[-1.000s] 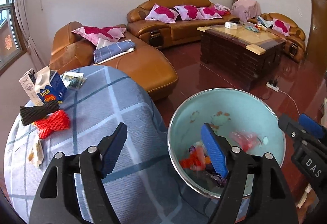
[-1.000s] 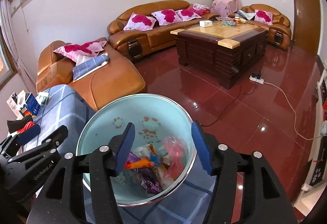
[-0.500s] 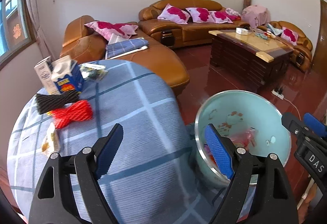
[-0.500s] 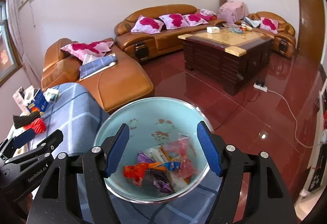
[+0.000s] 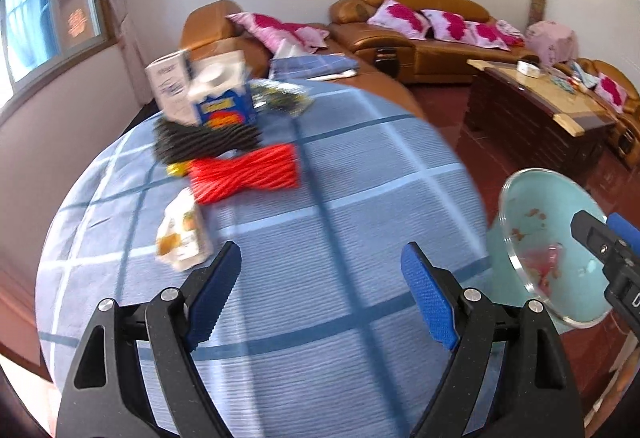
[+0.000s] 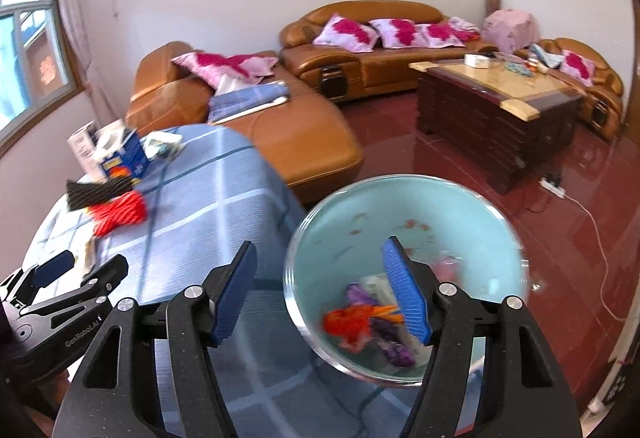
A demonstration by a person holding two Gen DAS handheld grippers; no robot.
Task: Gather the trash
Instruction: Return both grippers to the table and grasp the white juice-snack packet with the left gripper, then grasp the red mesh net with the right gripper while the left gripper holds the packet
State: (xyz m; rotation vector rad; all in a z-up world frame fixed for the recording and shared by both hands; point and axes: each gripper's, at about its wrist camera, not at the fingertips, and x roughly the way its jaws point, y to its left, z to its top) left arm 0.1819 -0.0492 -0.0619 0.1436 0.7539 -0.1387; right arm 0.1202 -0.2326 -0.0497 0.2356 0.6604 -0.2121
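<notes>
Over the blue checked tablecloth (image 5: 340, 230), the left gripper (image 5: 320, 294) hangs spread and empty; red netting (image 5: 246, 176) lies far left. Right gripper (image 6: 320, 294), released, straddles the bin (image 6: 460, 214) rim.

Bright daylight from the window (image 5: 48, 18), glare on the floor (image 6: 472, 166), motion blur, fisheye-bent, dark-vignetted edges.

Wide bare cloth across the near desk (image 5: 360, 238) — free passage there. Far-left corner is crowded: cartons (image 5: 200, 90), black mesh (image 5: 204, 142), red mesh (image 5: 248, 172), a wrapper (image 5: 182, 238). The bin (image 6: 404, 270) blocks the right edge.
</notes>
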